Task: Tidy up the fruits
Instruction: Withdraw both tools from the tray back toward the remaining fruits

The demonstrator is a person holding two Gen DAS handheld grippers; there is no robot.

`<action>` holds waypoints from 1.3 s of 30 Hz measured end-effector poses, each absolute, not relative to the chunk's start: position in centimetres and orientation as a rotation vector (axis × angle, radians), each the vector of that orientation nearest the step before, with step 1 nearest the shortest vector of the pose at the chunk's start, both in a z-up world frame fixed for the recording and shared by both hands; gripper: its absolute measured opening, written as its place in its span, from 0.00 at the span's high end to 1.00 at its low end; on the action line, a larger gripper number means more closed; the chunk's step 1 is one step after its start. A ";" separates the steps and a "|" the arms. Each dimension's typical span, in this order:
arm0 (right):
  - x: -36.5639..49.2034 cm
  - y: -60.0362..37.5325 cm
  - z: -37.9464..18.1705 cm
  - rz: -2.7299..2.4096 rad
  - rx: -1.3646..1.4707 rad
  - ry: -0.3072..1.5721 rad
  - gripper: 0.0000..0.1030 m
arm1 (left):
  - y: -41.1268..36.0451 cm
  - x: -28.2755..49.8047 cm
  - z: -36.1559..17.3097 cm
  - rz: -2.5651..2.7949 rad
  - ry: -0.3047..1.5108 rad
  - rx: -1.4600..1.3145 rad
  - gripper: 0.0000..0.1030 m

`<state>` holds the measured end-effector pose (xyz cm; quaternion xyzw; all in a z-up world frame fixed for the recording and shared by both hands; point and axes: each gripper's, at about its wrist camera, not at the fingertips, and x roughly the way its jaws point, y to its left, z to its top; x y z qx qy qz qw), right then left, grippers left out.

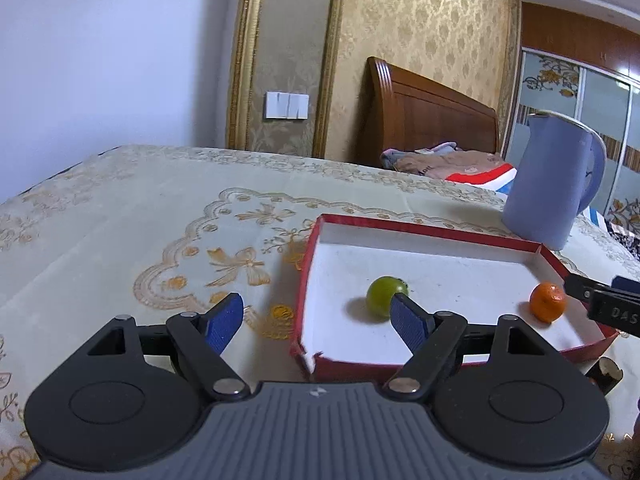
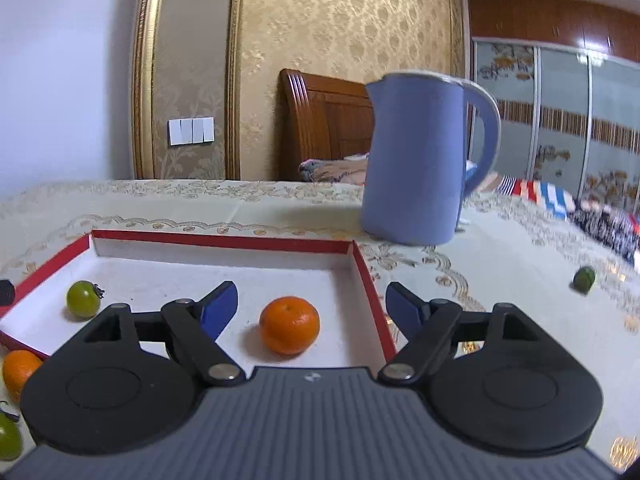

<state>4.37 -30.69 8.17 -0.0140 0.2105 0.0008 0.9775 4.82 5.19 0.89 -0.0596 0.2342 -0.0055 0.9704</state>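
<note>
The left tool [image 1: 318,318] is released, its blue pads spread wide with nothing between them. Its left pad [image 1: 225,320] hangs over the patterned cloth of the table [image 1: 120,216], and its right pad [image 1: 408,322] reaches over the red-rimmed box [image 1: 306,264], whose near left corner lies just ahead between the fingers. Right in front of that right pad, partly hidden by its tip, a green fruit [image 1: 385,295] rests on the white floor of the box. Further to the right, near the box's right wall, sits an orange [image 1: 547,302], with the black tip of the other tool just beside it at the edge of the view. Beyond the box, ahead and to the right, a blue kettle [image 1: 550,182] stands upright on the table.

The right tool [image 2: 312,308] is likewise released and grips nothing. Off to its left, two more fruits lie on the table outside the box: a second orange [image 2: 18,372] and, nearer the camera, another green fruit [image 2: 8,442]. The first orange rests on the box floor just ahead, between the open fingers and touching neither pad. The tool's right finger [image 2: 404,312] is outside the box's right wall. Far off to the right, a dark green fruit [image 2: 584,279] lies alone on the table.
</note>
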 end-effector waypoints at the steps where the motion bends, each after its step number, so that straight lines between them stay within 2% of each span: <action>1: 4.2 -30.9 8.2 -0.004 -0.020 0.424 0.22 | 5.3 4.7 0.8 -0.014 0.476 -0.119 0.22; 7: 3.5 -30.9 8.0 -0.008 -0.031 0.431 0.22 | 5.2 2.9 -0.1 -0.046 0.506 -0.082 0.22; 8: 3.2 -30.9 8.0 -0.010 -0.028 0.427 0.19 | 5.3 2.1 -0.3 -0.059 0.497 -0.072 0.22; 9: 2.7 -31.2 8.0 -0.009 -0.019 0.423 0.11 | 5.5 1.2 -0.6 -0.073 0.496 -0.077 0.22; 11: 1.9 -31.9 7.9 -0.017 0.012 0.415 0.06 | 5.6 0.1 -1.0 -0.098 0.514 -0.096 0.22; 18: 0.8 -34.1 7.4 -0.043 0.119 0.402 0.06 | 3.2 -1.6 -0.7 -0.127 0.497 -0.019 0.22; 25: 1.2 -34.0 7.2 -0.040 0.110 0.422 0.04 | 2.5 -1.8 -0.6 -0.183 0.568 -0.070 0.21; 39: 1.4 -34.4 7.1 -0.049 0.135 0.440 0.02 | 0.0 -2.4 -0.5 -0.202 0.561 0.026 0.20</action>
